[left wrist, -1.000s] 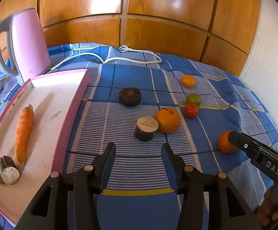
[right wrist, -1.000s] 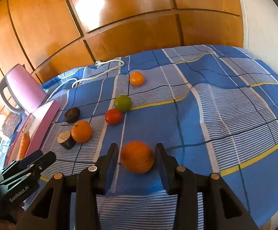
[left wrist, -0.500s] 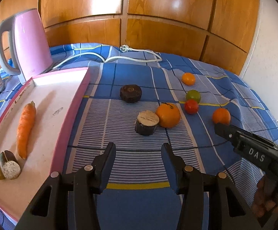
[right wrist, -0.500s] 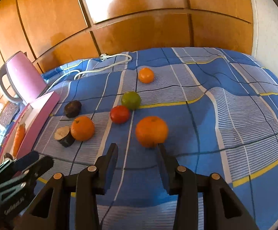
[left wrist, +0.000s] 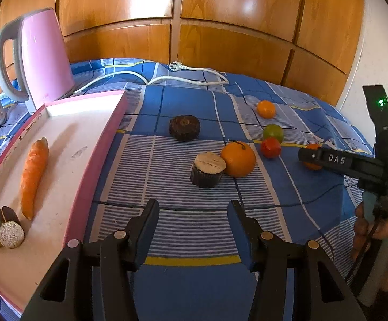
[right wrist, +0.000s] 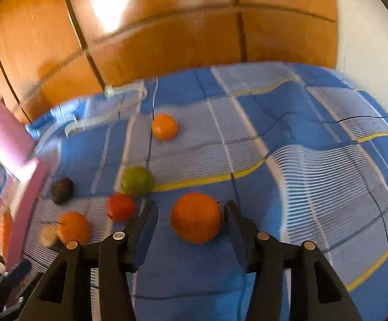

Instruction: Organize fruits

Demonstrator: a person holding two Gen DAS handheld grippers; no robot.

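Note:
Fruits lie on a blue checked cloth (left wrist: 194, 107). In the right wrist view my right gripper (right wrist: 191, 211) is open, its jaws either side of a large orange (right wrist: 196, 218) that rests on the cloth. A red fruit (right wrist: 121, 206), a green fruit (right wrist: 137, 180), a small orange (right wrist: 164, 127) and another orange (right wrist: 73, 227) lie nearby. In the left wrist view my left gripper (left wrist: 193, 211) is open and empty, short of a cut brown piece (left wrist: 207, 169) and an orange (left wrist: 238, 158). The right gripper's body (left wrist: 354, 165) shows at the right there.
A pink-rimmed tray (left wrist: 97, 144) at the left holds a carrot (left wrist: 33, 171) and cut pieces (left wrist: 5, 231). A pink kettle (left wrist: 38, 58) stands behind it with a white cord (left wrist: 188, 79). A dark round fruit (left wrist: 184, 127) lies mid-cloth. Wooden panels back the scene.
My right gripper let go of the large orange, drew back, then moved forward around it again, jaws open. The left gripper has barely moved.

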